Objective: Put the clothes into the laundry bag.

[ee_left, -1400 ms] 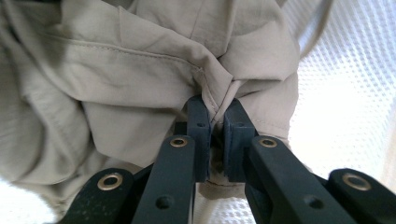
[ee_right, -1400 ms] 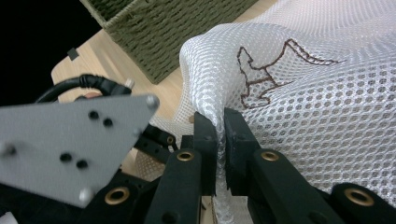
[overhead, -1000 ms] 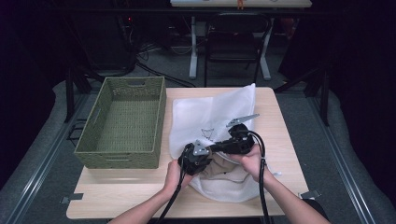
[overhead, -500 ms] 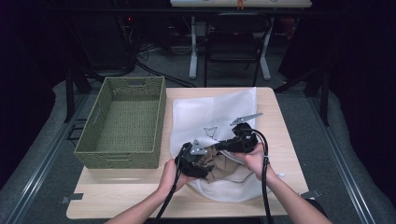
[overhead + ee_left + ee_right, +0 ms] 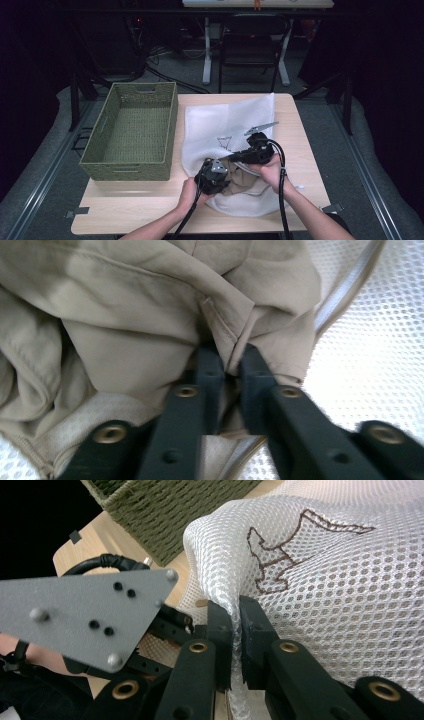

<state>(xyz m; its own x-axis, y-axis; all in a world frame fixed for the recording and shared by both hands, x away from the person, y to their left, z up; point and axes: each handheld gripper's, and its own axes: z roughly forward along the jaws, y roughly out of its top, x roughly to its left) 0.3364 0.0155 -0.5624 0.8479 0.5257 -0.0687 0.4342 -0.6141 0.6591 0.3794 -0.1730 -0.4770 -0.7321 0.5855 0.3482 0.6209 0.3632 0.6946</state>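
The left gripper (image 5: 226, 372) pinched the tan cloth (image 5: 150, 315). The right gripper (image 5: 235, 625) pinched the white net bag (image 5: 325, 580) at the table's (image 5: 150, 210) five o'clock side, cloth inside.

Grippers: left gripper (image 5: 212, 176) and right gripper (image 5: 245, 155), black, brass-coloured screws in the jaws.
Plate: grey, three-cornered.
Cables: black.
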